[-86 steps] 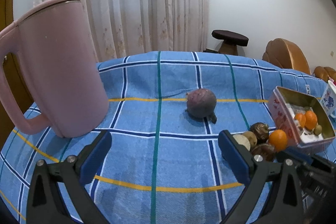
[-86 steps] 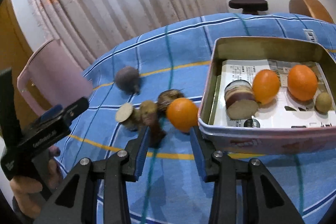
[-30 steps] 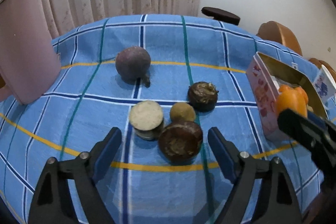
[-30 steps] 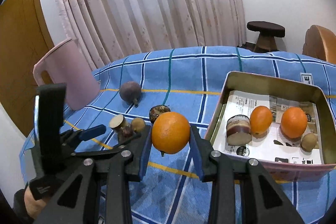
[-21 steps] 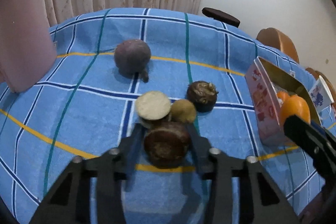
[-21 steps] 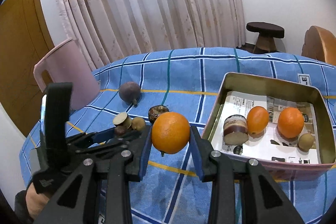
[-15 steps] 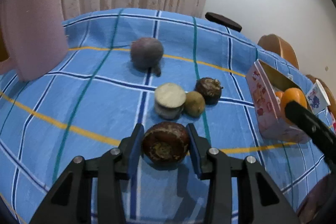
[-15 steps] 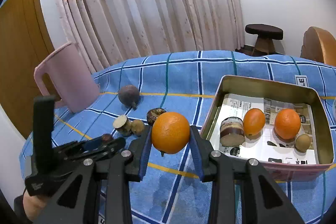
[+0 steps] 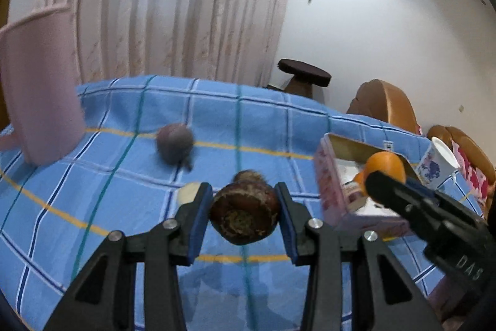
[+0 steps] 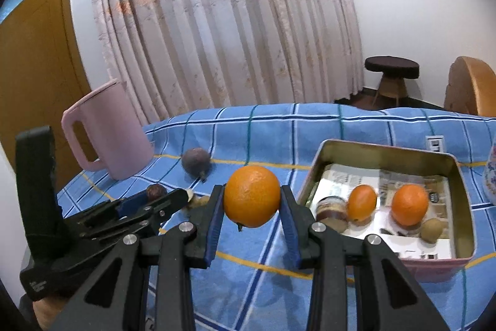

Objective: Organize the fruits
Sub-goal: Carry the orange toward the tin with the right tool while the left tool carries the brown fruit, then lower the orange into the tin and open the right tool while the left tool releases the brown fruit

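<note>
Curtains hang behind a bench [image 10: 356, 126] under blue checked cloth, a pink jug [image 10: 105, 135] at 9 o'clock. Left gripper [image 9: 245, 214] is clamped on a brown fruit [image 9: 245, 214], lifted clear. Right gripper [image 10: 251, 205] pinches an orange [image 10: 251, 196] at 12 o'clock. Both loads belong in the tin [image 10: 465, 207] at 3 o'clock; lower each onto bare paper, one at a time.

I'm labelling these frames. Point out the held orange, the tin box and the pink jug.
held orange [image 10: 251, 195]: right wrist view, front skin.
tin box [image 10: 384, 152]: right wrist view, far rim.
pink jug [image 10: 119, 132]: right wrist view, side wall.
</note>
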`<state>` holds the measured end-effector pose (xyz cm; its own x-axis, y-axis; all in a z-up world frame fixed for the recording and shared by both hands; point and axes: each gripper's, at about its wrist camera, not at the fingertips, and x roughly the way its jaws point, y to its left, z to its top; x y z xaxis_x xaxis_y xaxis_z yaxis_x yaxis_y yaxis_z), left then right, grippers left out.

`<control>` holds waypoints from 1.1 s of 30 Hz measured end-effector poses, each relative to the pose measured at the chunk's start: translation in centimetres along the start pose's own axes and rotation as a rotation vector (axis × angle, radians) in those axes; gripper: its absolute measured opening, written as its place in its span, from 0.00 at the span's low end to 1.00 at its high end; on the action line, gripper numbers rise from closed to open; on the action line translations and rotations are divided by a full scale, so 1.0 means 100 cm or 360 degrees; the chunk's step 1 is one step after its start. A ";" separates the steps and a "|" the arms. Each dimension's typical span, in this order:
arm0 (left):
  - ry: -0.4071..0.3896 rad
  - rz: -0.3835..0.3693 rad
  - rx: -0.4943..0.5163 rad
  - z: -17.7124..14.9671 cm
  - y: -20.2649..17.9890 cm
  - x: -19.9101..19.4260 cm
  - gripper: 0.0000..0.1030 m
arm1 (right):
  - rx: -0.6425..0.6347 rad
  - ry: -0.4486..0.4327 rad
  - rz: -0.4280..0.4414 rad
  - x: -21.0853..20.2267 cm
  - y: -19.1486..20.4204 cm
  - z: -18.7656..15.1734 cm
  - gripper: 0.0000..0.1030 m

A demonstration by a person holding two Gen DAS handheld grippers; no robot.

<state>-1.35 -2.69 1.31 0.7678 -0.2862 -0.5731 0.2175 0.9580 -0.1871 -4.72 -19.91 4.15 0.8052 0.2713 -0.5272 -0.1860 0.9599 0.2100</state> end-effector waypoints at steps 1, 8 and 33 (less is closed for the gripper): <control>-0.0007 -0.0011 0.0019 0.002 -0.006 0.001 0.42 | 0.0005 -0.0010 -0.0012 -0.001 -0.003 0.001 0.36; -0.0034 -0.0103 0.0168 0.015 -0.062 0.015 0.42 | 0.0059 -0.0139 -0.0168 -0.026 -0.042 0.015 0.36; 0.0046 -0.0097 0.0411 0.020 -0.160 0.095 0.42 | 0.0113 -0.0056 -0.0660 -0.008 -0.148 0.025 0.36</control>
<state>3.65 -20.69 0.47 0.7319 -0.3406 -0.5902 0.4123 0.9109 -0.0145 -1.22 -34.54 3.51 0.8227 -0.1408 -0.5507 0.1964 0.9796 0.0429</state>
